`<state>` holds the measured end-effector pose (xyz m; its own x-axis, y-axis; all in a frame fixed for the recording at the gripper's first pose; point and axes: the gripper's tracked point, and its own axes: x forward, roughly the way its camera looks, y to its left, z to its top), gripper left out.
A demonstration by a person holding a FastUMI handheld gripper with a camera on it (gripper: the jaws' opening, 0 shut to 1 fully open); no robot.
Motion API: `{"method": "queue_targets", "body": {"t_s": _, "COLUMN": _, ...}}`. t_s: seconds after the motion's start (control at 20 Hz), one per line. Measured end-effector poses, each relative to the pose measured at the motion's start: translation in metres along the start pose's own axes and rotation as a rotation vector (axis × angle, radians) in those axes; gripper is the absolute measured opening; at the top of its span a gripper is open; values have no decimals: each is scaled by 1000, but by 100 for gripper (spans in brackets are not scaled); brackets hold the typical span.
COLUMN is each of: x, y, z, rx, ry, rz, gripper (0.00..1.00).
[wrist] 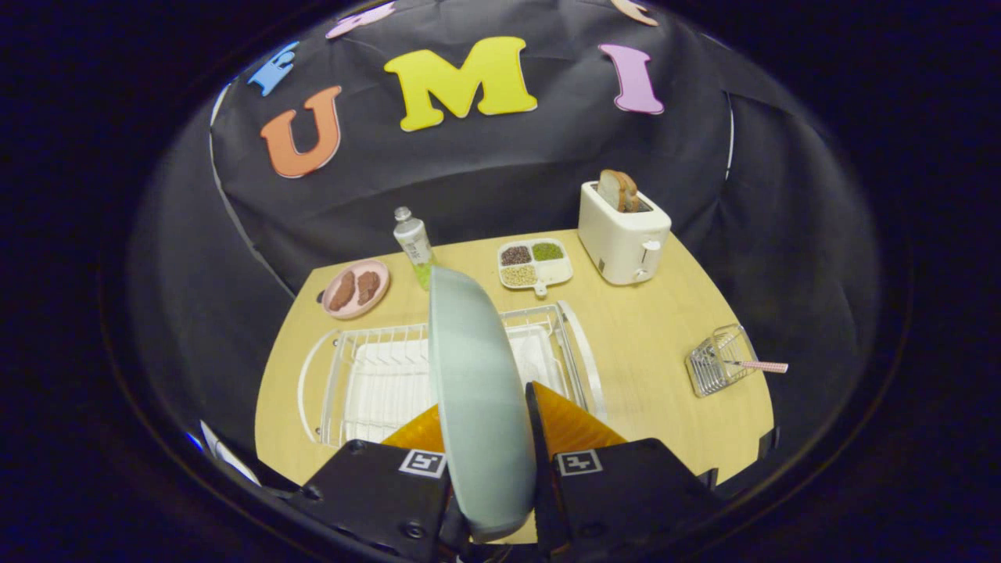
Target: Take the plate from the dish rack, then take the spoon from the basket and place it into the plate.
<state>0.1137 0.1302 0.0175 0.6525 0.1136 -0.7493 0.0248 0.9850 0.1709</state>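
A pale grey-green plate (477, 391) stands on edge between my two fingers, and my gripper (489, 426) is shut on it. The plate is lifted above the white wire dish rack (367, 375), which lies on the wooden table just beyond the fingers. Off to the right of the rack stands a small wire basket (715, 363). A spoon with a pink handle (755, 366) sticks out of the basket to the right. The plate hides the middle of the rack.
Beyond the rack are a pink dish with brown food (356, 288), a small bottle (413, 241), a white divided tray of grains (535, 264) and a white toaster with bread (623, 231). Bare wooden table (649, 328) lies between rack and basket.
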Motion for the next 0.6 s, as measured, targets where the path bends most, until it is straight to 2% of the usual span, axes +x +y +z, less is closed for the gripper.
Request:
{"method": "queue_targets", "body": {"t_s": 0.25, "x": -21, "y": -26, "z": -67, "rx": 43, "ry": -10, "rz": 102, "gripper": 36}}
{"method": "queue_targets", "body": {"t_s": 0.6, "x": 5, "y": -47, "z": -163, "rx": 129, "ry": 110, "rz": 193, "gripper": 36}}
